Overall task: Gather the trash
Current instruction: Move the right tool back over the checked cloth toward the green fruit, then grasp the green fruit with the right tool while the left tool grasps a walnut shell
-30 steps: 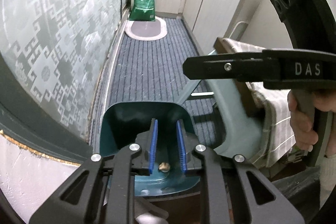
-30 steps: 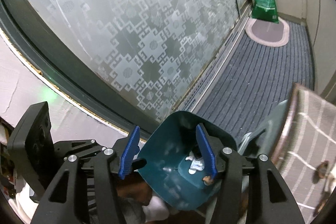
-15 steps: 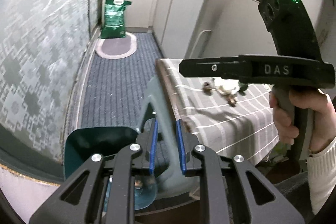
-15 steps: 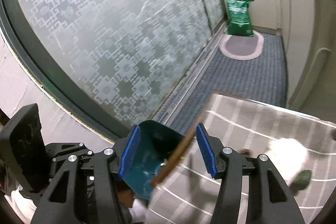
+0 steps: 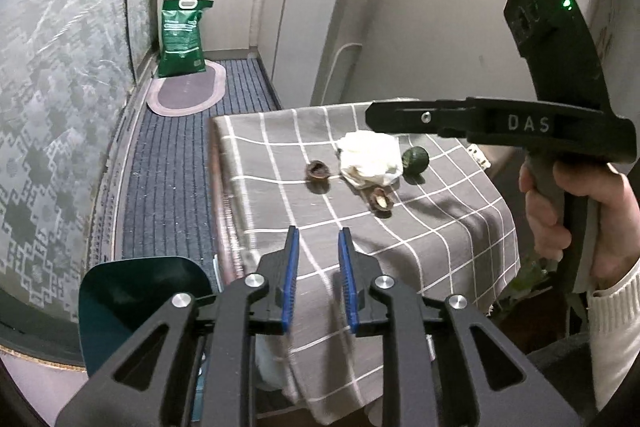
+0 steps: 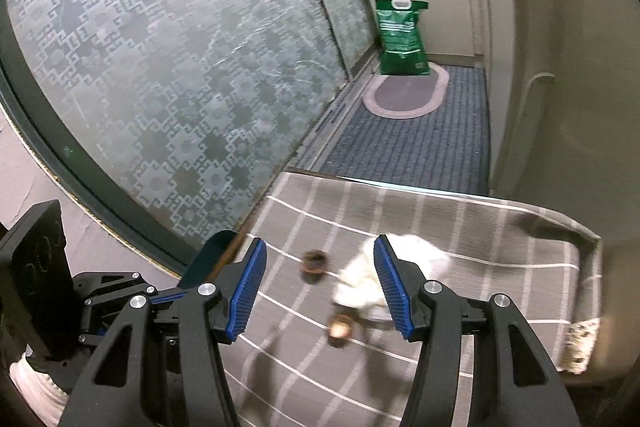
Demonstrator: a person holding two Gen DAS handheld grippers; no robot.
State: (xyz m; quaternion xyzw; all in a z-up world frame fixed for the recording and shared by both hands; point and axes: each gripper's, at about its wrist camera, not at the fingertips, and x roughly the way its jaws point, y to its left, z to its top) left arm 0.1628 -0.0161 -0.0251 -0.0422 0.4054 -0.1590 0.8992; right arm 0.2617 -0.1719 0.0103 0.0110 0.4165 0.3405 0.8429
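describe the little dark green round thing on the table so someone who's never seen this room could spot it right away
Find the small table covered by a grey checked tablecloth, beside the white cabinets. On it lies a crumpled white tissue with brown nut shells around it. The green round thing sits close against the tissue's right side, the only smooth, dark green piece there.

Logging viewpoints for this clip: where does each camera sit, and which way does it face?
Left wrist: on the left tongs, jaws opening with nothing between, looking down over the checked tablecloth; right tongs and hand show.
Right wrist: on the right tongs, open, facing the frosted glass door.
Shared: crumpled tissue, nutshells, green bag.
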